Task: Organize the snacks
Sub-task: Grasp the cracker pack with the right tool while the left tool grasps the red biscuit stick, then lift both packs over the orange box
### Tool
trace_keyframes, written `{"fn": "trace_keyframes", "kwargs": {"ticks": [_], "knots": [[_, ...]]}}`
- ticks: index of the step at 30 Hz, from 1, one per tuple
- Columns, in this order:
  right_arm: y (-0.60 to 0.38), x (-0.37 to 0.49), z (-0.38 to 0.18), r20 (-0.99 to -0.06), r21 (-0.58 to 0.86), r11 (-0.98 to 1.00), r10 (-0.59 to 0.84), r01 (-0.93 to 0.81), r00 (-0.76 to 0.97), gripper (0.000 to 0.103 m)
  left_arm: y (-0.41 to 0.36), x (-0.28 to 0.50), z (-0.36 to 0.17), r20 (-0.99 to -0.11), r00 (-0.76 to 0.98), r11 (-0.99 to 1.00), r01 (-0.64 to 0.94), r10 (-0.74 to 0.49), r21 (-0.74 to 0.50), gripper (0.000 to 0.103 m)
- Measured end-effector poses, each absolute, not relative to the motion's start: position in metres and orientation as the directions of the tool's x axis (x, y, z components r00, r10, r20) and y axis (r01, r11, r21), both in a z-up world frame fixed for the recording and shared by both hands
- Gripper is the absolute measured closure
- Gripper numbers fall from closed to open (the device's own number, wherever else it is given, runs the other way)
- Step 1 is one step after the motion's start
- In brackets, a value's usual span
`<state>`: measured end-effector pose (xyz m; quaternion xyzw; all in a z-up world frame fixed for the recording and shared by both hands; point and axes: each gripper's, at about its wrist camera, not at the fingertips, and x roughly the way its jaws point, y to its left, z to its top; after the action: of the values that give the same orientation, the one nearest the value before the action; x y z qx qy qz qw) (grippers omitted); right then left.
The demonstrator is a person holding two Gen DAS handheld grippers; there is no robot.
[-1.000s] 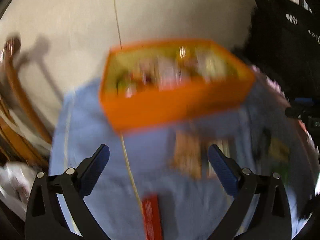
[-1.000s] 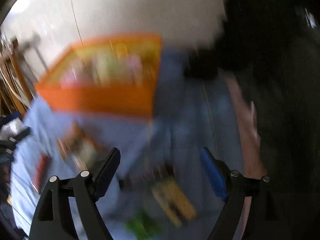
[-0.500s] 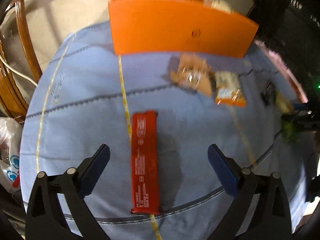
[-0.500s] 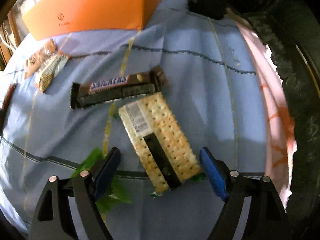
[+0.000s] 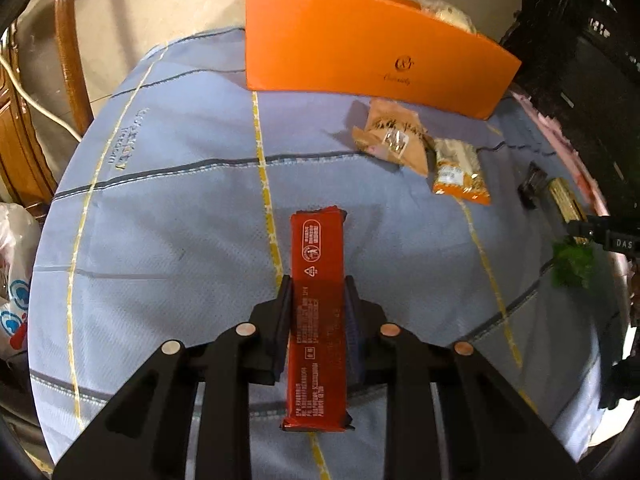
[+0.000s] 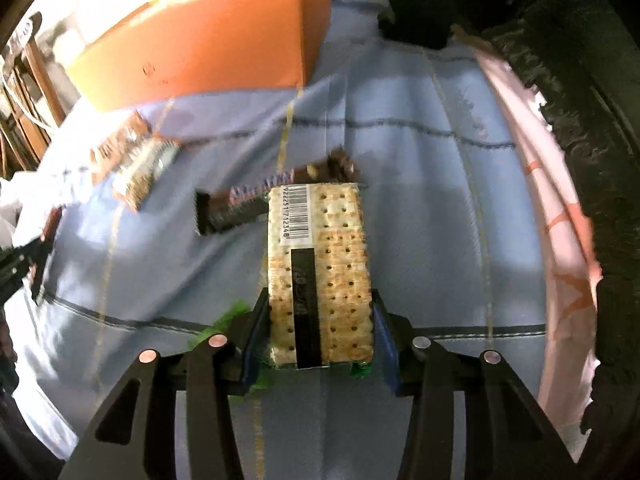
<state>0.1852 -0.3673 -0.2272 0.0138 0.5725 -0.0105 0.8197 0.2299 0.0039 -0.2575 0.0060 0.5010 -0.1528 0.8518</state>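
A long red snack bar (image 5: 318, 248) lies on the blue tablecloth (image 5: 180, 200), and my left gripper (image 5: 316, 284) is shut on its middle. Behind it stands the orange box (image 5: 360, 48) with snacks inside. In the right wrist view a clear pack of crackers (image 6: 340, 240) sits between the pads of my right gripper (image 6: 318, 300). Its jaws are closing and the pads touch the pack's long sides. A Snickers bar (image 6: 236, 204) lies just behind the crackers, and a green packet (image 6: 228, 320) lies partly under them.
A brown pouch (image 5: 394, 140) and an orange-and-white packet (image 5: 460, 172) lie near the orange box. A wooden chair (image 5: 68, 40) and a plastic bag (image 5: 12, 280) are left of the table. Dark carved furniture (image 5: 580, 60) stands to the right.
Both grippers came down to the table. The left one closed on the red bar. The right one narrowed around the cracker pack, which now lies straight between its pads.
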Motion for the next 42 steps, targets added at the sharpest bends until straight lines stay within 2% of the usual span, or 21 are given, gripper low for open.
{"fn": "trace_keyframes", "kwargs": {"ticks": [11, 19, 35, 42], "knots": [[-0.342, 0.178, -0.156, -0.879, 0.068, 0.997, 0.071, -0.023, 0.472, 0.056, -0.009, 0.229, -0.197, -0.788, 0.52, 0.93, 0.323, -0.33, -0.177, 0.08], [-0.31, 0.198, -0.111, -0.837, 0.058, 0.995, 0.095, -0.085, 0.539, 0.057, -0.026, 0.245, -0.155, -0.751, 0.567, 0.929, 0.329, -0.338, -0.17, 0.08], [-0.299, 0.287, -0.004, -0.739, -0.006, 0.992, 0.082, -0.128, 0.669, 0.056, -0.059, 0.349, -0.046, -0.646, 0.688, 0.934, 0.339, -0.33, -0.115, 0.08], [-0.301, 0.332, 0.015, -0.722, -0.009, 0.993, 0.075, -0.118, 0.687, 0.056, -0.08, 0.392, -0.032, -0.643, 0.71, 0.944, 0.326, -0.286, -0.061, 0.08]]}}
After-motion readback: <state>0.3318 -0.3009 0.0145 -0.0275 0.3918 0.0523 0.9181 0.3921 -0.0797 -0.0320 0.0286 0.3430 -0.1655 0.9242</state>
